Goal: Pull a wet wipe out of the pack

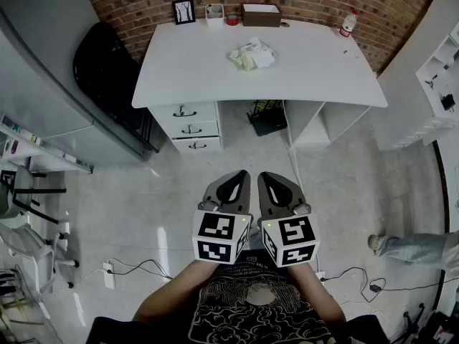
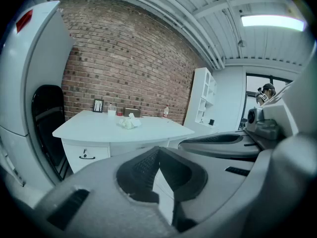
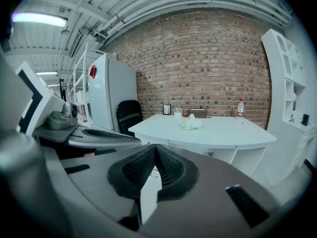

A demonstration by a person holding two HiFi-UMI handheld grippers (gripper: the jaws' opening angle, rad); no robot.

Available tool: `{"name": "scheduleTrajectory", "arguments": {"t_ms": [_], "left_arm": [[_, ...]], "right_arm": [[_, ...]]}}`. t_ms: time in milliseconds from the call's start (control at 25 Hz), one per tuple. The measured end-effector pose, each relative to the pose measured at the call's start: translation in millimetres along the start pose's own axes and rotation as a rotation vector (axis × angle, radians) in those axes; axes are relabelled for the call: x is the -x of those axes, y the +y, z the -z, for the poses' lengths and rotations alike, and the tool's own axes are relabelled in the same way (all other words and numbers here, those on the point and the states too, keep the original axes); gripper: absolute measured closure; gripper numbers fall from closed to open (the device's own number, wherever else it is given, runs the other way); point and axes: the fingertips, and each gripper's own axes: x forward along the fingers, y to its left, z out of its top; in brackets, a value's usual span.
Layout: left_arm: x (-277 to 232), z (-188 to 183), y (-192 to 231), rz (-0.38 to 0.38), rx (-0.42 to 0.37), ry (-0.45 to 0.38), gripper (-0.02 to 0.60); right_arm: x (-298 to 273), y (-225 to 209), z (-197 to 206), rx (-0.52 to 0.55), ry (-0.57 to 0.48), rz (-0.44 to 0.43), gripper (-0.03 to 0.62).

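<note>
You have not started the pull yet. Your left gripper [image 1: 239, 175] and right gripper [image 1: 266, 177] hang side by side close to your chest, each with its jaws pressed together on nothing. The wipe pack [image 1: 252, 56] lies untouched toward the far middle of the white desk [image 1: 323, 74], well apart from both. Everything is left: approach, steady the pack, pinch a wipe, draw it out.
</note>
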Motion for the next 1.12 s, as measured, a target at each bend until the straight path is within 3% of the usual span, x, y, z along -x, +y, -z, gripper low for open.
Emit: {"name": "scheduleTrajectory", "arguments": {"t_ms": [600, 1120], "left_arm": [[-19, -3, 5, 0.015, -0.012, 0.017, 0.569], [-83, -22, 12, -0.008, -0.017, 0.032, 0.569]], "right_arm": [[-18, -11, -4, -0.019, 0.005, 0.000, 0.576], [-61, -63, -18, -0.042, -0.005, -0.032, 0.576]]}}
